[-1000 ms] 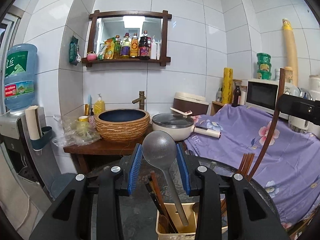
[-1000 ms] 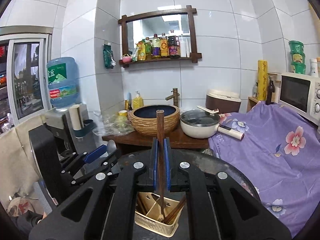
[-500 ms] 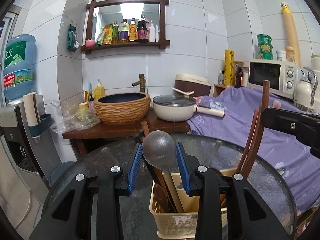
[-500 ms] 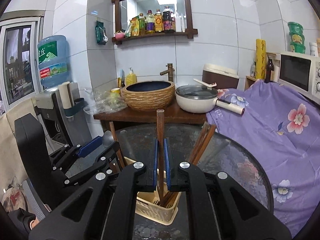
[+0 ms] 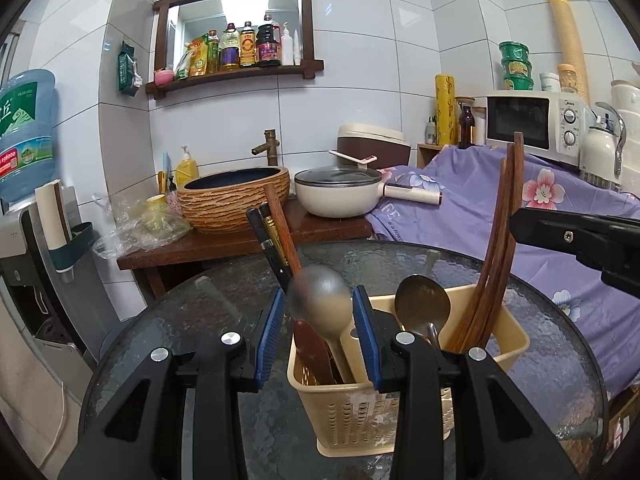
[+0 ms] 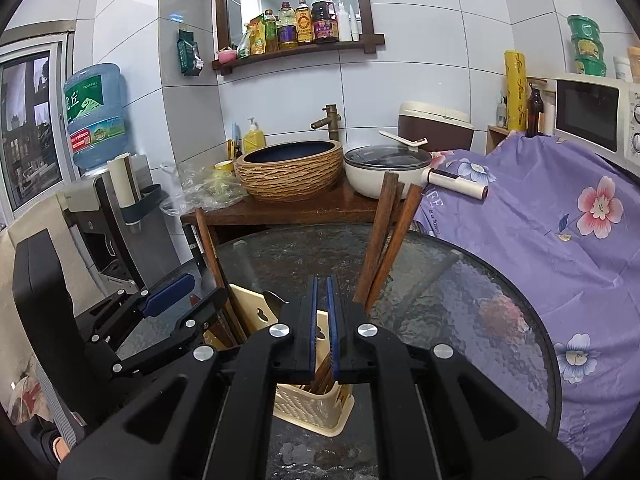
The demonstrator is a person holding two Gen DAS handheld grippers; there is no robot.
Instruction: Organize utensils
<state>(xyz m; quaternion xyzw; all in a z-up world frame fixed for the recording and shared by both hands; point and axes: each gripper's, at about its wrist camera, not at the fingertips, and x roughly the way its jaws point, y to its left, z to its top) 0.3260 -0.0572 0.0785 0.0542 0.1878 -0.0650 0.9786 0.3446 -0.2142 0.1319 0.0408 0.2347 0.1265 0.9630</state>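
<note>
A cream utensil holder stands on the round glass table. My left gripper is open around a grey spoon that stands tilted in the holder's left compartment, clear of both pads. Dark chopsticks lean beside it and a bronze spoon stands in the middle. Brown wooden chopsticks lean in the right compartment. My right gripper hovers above the holder, jaws almost together with nothing between them; the wooden chopsticks stand just right of it.
A wooden stand with a woven basin and a white pan is behind the table. A purple flowered cloth covers the counter at right, with a microwave. A water dispenser stands at left.
The grey spoon has dropped lower into the holder between my left pads. My right gripper has let go of the wooden chopstick, which now leans with the others in the holder.
</note>
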